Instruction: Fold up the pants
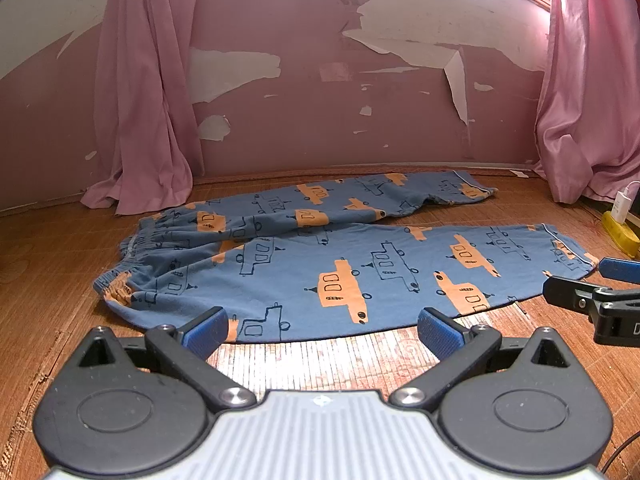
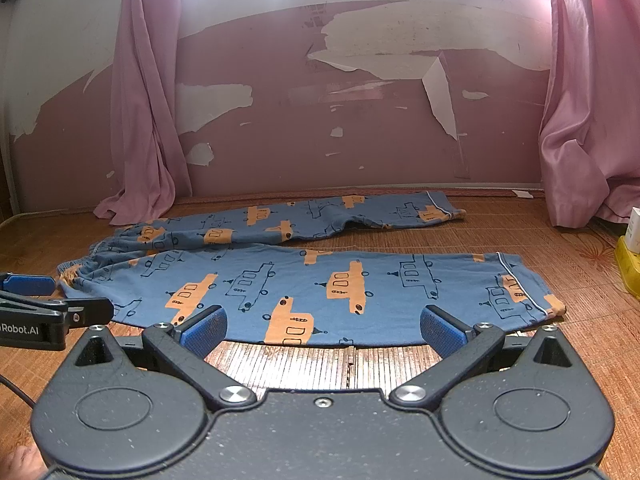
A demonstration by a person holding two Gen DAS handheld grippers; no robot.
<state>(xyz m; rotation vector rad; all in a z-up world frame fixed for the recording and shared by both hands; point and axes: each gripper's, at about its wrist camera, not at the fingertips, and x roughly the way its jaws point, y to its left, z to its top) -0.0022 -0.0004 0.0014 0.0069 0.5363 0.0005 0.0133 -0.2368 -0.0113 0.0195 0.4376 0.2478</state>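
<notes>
Blue pajama pants (image 1: 304,264) printed with orange cars lay flat, legs spread apart, waistband at left.

pants (image 1: 320,264) flat on mat (image 1: 328,364), waistband left, curtains (image 1: 144,120) behind

Frame edges crop the pink curtains (image 1: 592,80).

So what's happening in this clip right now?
A person holds a tool in each hand over a woven floor mat, facing a pair of blue pants printed with orange cars. The pants lie spread flat, waistband to the left, both legs stretched to the right and slightly apart. The left tool and the right tool are both open, holding nothing, just short of the near leg's edge. No fold has been made yet.
</notes>
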